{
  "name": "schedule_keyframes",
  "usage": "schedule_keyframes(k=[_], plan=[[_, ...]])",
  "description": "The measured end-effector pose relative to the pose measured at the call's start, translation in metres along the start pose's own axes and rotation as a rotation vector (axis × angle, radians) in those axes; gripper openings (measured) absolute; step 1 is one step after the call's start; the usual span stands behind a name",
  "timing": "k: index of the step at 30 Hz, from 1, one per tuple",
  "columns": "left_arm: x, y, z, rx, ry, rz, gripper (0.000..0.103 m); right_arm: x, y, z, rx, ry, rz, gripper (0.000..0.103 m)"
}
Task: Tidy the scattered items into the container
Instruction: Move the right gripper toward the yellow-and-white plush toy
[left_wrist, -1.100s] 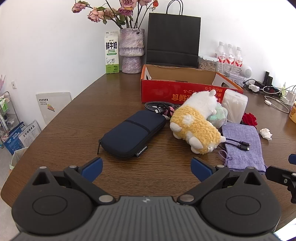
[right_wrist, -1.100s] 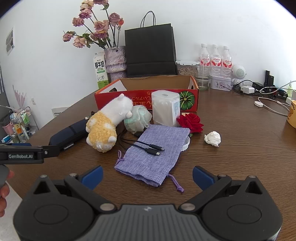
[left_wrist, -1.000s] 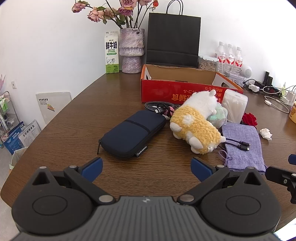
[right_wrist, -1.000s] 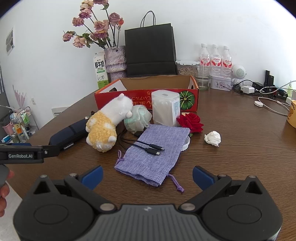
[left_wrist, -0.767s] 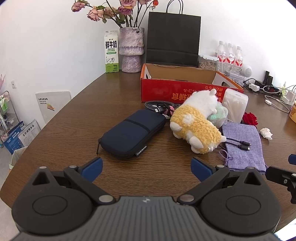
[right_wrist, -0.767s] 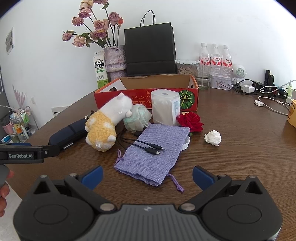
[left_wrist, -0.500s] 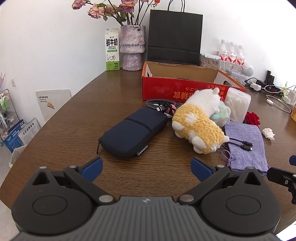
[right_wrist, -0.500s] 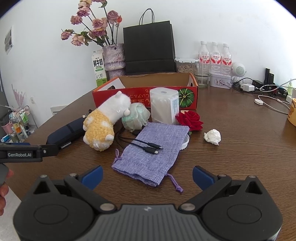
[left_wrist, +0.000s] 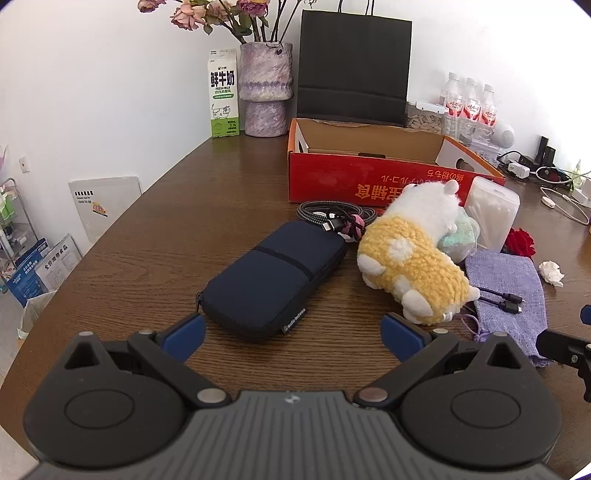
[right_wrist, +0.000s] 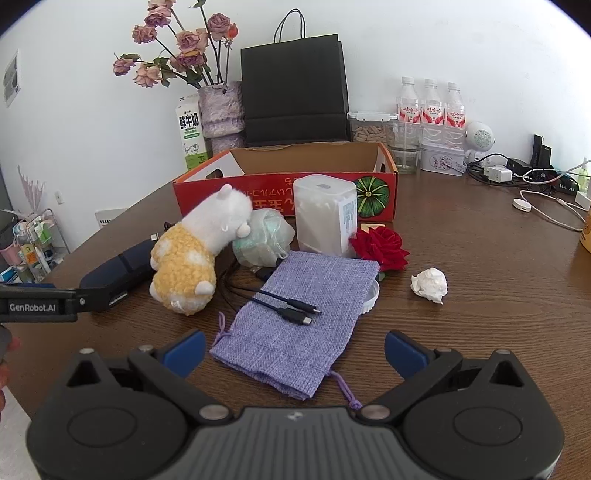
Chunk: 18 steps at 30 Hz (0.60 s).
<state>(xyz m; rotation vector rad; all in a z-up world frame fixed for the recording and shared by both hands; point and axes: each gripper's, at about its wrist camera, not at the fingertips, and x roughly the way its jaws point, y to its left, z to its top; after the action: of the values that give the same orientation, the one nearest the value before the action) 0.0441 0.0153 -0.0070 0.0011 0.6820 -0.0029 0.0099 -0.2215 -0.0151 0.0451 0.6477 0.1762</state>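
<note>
The left gripper hovered low over the wooden table with its blue-tipped fingers spread wide and nothing between them. It pointed level along the tabletop, and its left finger sat just short of the near corner of the navy zip case. The right gripper was held the same way, level, wide apart and empty, with the near end of the purple drawstring pouch lying between its fingers. Part of a hand showed at the left edge of the right wrist view, beside the left gripper's body.

A black cable lay across the pouch. To the left of the pouch, the yellow and white plush toy lay on its side, leaning against a pale green mesh bundle. A braided cable sat coiled between the navy case and the red cardboard box. A white plastic container stood upright just in front of the box, with a red rose beside it and a crumpled tissue further right, apart from the rest. The box stood open behind the scattered items; what could be seen of its inside looked bare.
</note>
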Motion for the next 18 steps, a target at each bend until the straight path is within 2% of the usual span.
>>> schedule_keyframes(k=[6, 13, 16, 18], plan=[[0.012, 0.007, 0.008, -0.004, 0.017, 0.010, 0.103, 0.023, 0.003, 0.011, -0.047, 0.004, 0.008, 0.103], [0.023, 0.010, 0.021, -0.005, 0.019, 0.008, 0.103, 0.055, 0.022, 0.022, -0.225, 0.028, 0.002, 0.103], [0.025, 0.011, 0.026, -0.009, 0.015, 0.004, 0.103, 0.065, 0.027, 0.028, -0.285, 0.027, 0.038, 0.095], [0.026, 0.012, 0.028, -0.010, 0.017, 0.000, 0.103, 0.072, 0.032, 0.030, -0.344, 0.026, 0.067, 0.093]])
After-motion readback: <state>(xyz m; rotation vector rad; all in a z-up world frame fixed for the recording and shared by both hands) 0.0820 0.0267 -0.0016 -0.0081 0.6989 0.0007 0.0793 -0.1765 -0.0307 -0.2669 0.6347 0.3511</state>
